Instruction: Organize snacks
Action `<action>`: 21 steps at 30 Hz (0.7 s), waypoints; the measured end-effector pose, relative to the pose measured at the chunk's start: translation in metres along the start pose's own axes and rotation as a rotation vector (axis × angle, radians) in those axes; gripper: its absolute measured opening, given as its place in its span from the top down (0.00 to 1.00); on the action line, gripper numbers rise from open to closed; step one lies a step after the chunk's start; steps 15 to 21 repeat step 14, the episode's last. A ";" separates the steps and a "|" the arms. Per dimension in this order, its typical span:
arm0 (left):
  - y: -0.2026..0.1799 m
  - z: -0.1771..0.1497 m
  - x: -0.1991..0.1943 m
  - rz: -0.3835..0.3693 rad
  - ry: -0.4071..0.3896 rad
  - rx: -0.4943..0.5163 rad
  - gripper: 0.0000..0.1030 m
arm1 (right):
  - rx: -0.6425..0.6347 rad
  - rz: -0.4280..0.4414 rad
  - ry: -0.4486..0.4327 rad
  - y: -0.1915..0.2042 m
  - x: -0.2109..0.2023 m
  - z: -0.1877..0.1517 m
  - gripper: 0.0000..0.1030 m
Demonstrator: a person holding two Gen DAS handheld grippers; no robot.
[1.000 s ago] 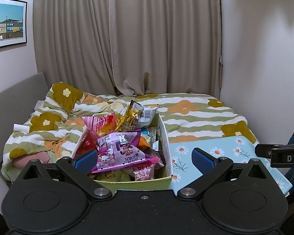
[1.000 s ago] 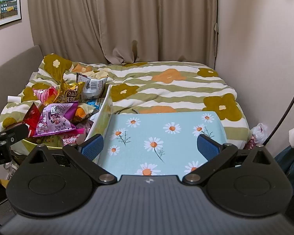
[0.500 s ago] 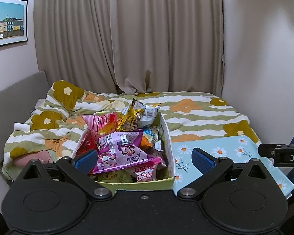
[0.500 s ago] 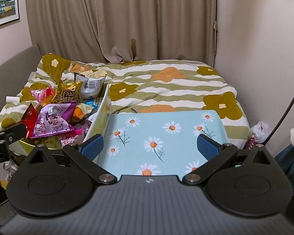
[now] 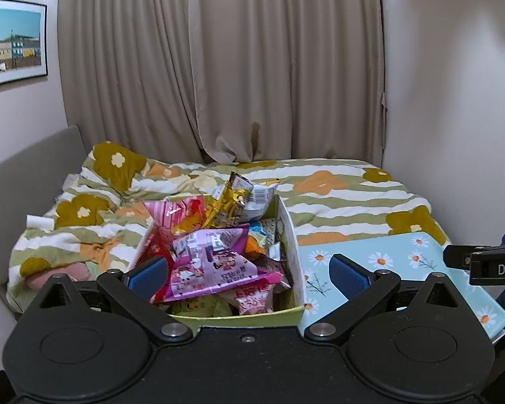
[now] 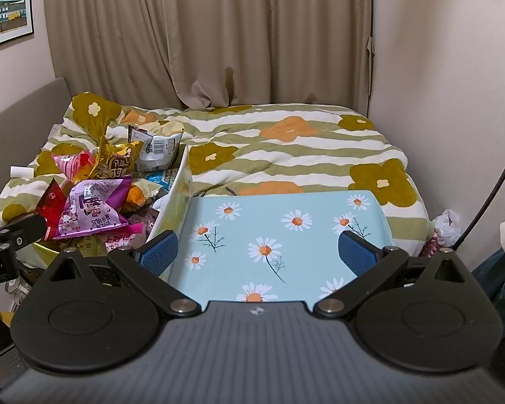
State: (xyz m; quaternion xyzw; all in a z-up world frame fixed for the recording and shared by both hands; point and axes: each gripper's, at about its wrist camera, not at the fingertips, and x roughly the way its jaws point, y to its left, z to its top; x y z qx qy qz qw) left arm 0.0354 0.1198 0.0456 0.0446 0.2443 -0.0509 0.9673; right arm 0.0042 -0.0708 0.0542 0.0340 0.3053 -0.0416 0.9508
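Observation:
A white and green box [image 5: 288, 235] sits on the bed, heaped with snack packets. A purple packet [image 5: 215, 262] lies on top, with a pink one [image 5: 171, 213] and a gold one [image 5: 227, 203] behind it. My left gripper [image 5: 247, 274] hovers open just in front of the box, nothing between its fingers. My right gripper [image 6: 257, 250] stands open over a light blue daisy-print board [image 6: 279, 232] to the right of the box [image 6: 175, 192]. The purple packet [image 6: 92, 210] shows at the left of the right wrist view.
A flowered striped duvet [image 6: 286, 148] covers the bed. Beige curtains [image 5: 252, 67] hang behind, a wall closes in on the right, and a grey headboard [image 5: 27, 165] runs along the left. A white plastic bag [image 6: 449, 227] sits at the bed's right edge.
Both views have risen or tilted slightly, so the box and board sit a little lower in frame. Nothing was grasped or let go.

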 end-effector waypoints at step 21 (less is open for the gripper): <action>0.005 0.000 -0.003 -0.020 -0.047 -0.007 0.00 | 0.001 -0.001 0.003 0.002 0.001 0.000 0.00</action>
